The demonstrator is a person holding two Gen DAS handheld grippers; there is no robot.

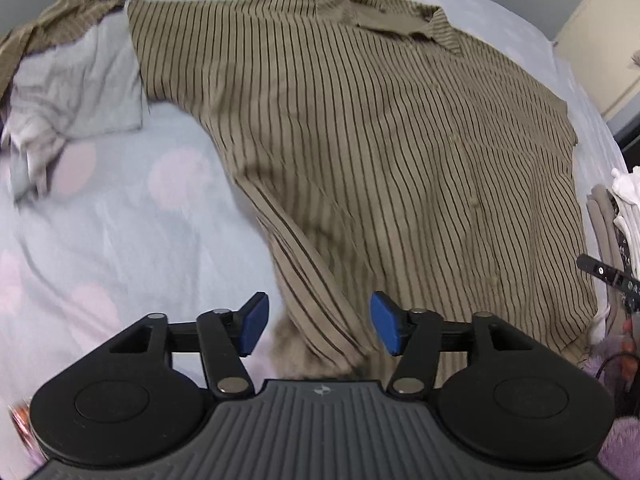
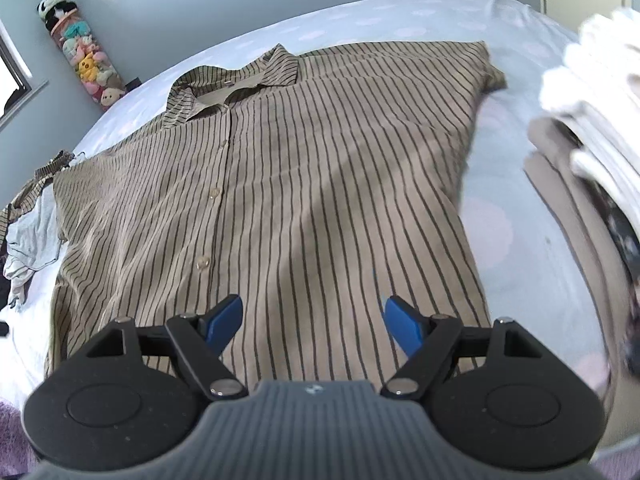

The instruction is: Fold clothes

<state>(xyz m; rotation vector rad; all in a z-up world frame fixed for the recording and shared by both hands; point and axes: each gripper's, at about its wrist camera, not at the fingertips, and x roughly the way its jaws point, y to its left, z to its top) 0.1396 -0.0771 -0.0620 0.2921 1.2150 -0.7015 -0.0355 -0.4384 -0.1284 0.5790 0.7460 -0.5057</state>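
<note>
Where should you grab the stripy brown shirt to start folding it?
Probably at the bottom hem corners of the tan button-up shirt with dark stripes, coming from the near edge. It lies flat, buttons up, collar far away, and the hem sits right below both grippers. The open left hand-held gripper hovers by a hem corner; the open right hand-held gripper is over the hem.

two near wrist views from the hem end, both over the striped shirt [image 1: 380, 152] [image 2: 304, 184]
</note>
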